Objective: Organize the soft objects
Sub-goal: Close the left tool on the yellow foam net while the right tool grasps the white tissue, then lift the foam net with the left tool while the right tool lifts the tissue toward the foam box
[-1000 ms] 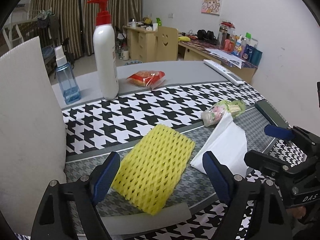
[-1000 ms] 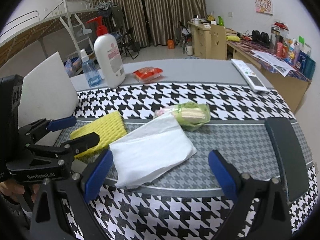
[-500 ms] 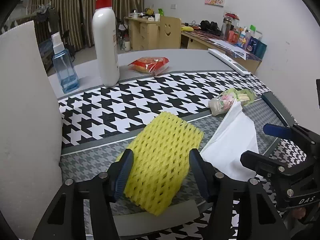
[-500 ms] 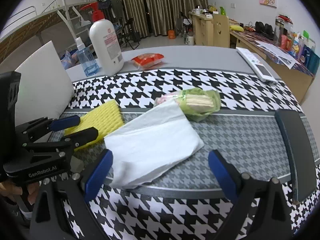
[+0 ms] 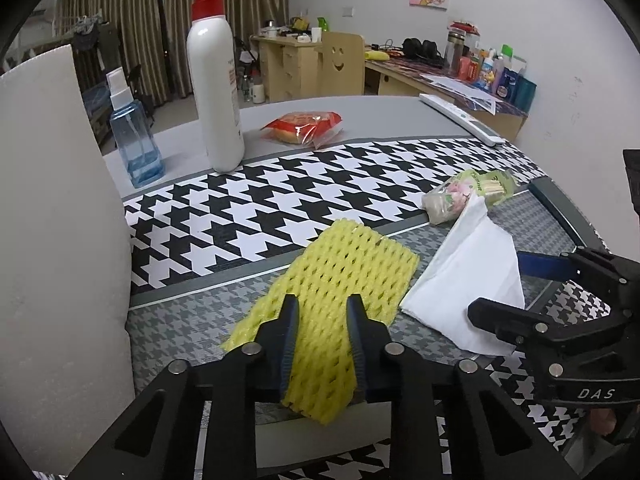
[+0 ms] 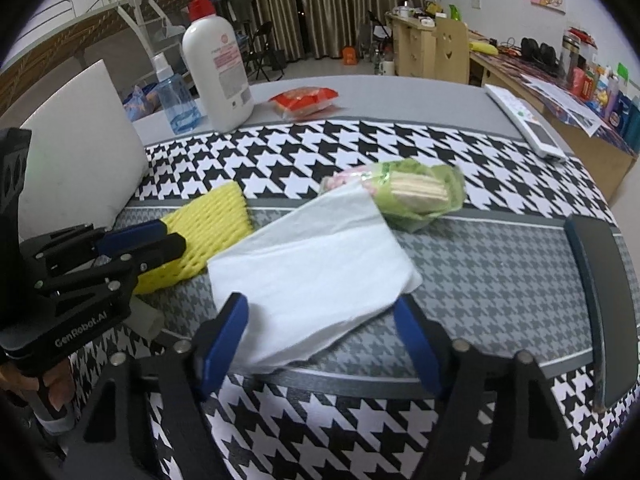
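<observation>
A yellow foam net [image 5: 344,272] lies on the houndstooth table cover. My left gripper [image 5: 322,320] has its jaws closing, and both pads press the near end of the net, which bunches between them. To the right lies a folded white tissue [image 6: 312,256], its far corner resting on a green snack packet [image 6: 412,192]. My right gripper [image 6: 320,332] straddles the near edge of the tissue. Its jaws are closing, with the blue fingertips [image 6: 226,328] still just outside the tissue's edges. From the right wrist view the left gripper [image 6: 160,240] shows side-on over the net [image 6: 208,220].
A white pump bottle [image 5: 214,96], a blue spray bottle [image 5: 134,140] and a red snack packet [image 5: 304,124] stand at the back. A white foam board [image 5: 52,240] rises at the left. A remote [image 6: 524,128] and a dark flat bar [image 6: 600,280] lie at the right.
The left jaws came in from wide apart until they pinch the yellow net. The right jaws narrowed around the tissue in the last half second, and that gripper sank a little.
</observation>
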The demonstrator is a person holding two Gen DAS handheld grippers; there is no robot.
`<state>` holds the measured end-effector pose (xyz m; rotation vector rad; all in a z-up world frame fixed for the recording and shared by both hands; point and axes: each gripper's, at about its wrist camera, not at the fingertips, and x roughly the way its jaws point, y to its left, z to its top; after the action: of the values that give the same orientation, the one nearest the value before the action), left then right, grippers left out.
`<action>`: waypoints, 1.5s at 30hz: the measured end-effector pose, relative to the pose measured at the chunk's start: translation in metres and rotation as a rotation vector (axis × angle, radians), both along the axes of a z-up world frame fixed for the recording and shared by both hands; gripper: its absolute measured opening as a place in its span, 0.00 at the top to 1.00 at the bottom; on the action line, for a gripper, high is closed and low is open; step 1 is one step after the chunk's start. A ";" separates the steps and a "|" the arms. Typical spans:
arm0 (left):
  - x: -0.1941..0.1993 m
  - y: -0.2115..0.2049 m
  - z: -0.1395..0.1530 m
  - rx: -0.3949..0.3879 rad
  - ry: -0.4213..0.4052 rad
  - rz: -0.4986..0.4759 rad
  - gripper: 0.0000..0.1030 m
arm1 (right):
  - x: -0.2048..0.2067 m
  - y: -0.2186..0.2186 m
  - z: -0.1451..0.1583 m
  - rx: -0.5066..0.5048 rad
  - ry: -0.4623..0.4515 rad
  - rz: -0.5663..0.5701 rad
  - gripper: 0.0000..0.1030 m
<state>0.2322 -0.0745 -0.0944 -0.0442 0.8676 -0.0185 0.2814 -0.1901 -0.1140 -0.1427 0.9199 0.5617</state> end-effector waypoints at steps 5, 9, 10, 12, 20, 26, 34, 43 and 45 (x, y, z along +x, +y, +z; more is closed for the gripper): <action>-0.002 0.004 0.001 -0.015 -0.007 0.016 0.93 | -0.002 0.006 0.001 -0.047 -0.019 0.000 0.45; -0.004 0.003 0.001 -0.005 -0.015 0.012 0.96 | -0.004 0.016 0.000 -0.101 -0.042 -0.002 0.62; -0.004 0.003 0.001 -0.004 -0.018 0.012 0.97 | -0.005 0.018 0.000 -0.106 -0.045 0.001 0.67; -0.004 0.001 0.001 0.003 -0.021 0.010 0.97 | -0.006 0.020 0.000 -0.103 -0.047 0.012 0.77; -0.007 0.000 0.007 -0.026 -0.045 -0.012 1.00 | -0.011 0.019 0.003 -0.048 -0.029 0.035 0.93; -0.016 -0.001 0.022 -0.026 -0.099 -0.031 1.00 | -0.020 0.008 0.021 -0.009 -0.067 0.017 0.93; -0.016 -0.016 0.016 0.014 -0.062 -0.121 0.90 | -0.023 -0.003 0.028 0.004 -0.081 -0.008 0.93; -0.010 -0.024 0.005 0.040 -0.031 -0.140 0.48 | -0.026 -0.010 0.027 0.017 -0.072 -0.016 0.93; -0.008 -0.024 0.001 0.047 -0.009 -0.138 0.48 | -0.027 -0.011 0.028 0.024 -0.073 -0.016 0.93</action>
<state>0.2246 -0.0985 -0.0939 0.0598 0.8609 -0.1276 0.2545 -0.2012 -0.0865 -0.1331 0.8427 0.5491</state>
